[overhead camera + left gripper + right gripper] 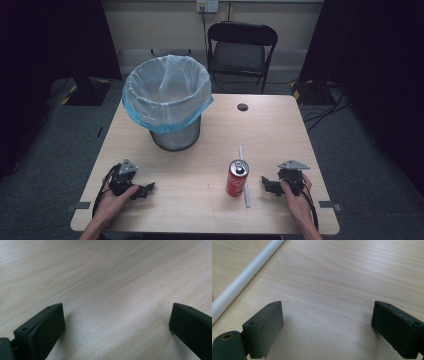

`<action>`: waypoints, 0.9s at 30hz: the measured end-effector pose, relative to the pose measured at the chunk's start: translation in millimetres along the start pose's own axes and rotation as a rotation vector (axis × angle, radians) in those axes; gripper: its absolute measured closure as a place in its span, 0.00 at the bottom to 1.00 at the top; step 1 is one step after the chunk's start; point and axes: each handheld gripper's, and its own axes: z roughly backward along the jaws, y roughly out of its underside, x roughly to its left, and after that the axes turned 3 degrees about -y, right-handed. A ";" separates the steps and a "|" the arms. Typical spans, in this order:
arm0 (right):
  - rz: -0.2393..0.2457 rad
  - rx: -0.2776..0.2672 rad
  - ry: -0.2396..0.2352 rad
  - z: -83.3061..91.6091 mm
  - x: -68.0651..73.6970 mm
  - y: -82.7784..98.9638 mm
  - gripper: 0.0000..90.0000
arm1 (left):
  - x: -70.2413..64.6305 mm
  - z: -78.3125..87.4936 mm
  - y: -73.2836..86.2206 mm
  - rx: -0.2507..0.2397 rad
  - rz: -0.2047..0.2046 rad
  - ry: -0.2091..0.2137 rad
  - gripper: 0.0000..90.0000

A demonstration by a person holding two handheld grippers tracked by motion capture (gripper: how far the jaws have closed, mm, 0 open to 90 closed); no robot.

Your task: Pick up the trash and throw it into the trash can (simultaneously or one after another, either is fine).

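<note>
I am keeping the left hand-held gripper point(145, 189) low on the pale wooden worktop point(200, 210), near its front left corner; its jaws are standing wide apart with only bare wood between them. Further back, the grey metal bin with the blue-edged clear plastic liner point(167, 100) is waiting, well apart from both hands. To the right of the middle, the red drink can with the silver top point(237, 178) is standing upright, and the long white plastic straw point(244, 175) is lying just beside it. The right hand-held gripper point(267, 184) is resting near the can, also released and holding nothing. My worry is that, if I am approaching too low or too fast, one jaw is going to knock the light can over or push the straw away.
</note>
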 end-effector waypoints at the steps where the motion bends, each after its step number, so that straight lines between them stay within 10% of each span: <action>1: 0.000 0.000 0.000 0.0 0.0 0.0 0.11 | 0.0 0.0 0.0 0.000 0.000 0.000 0.00; 17: -0.001 0.000 0.000 0.0 0.0 0.0 0.11 | -3.1 2.1 -3.0 0.014 0.003 0.006 0.08; 27: 0.001 0.001 0.000 0.0 -0.1 0.0 0.11 | -16.9 8.0 -12.7 -0.052 -0.009 0.085 0.18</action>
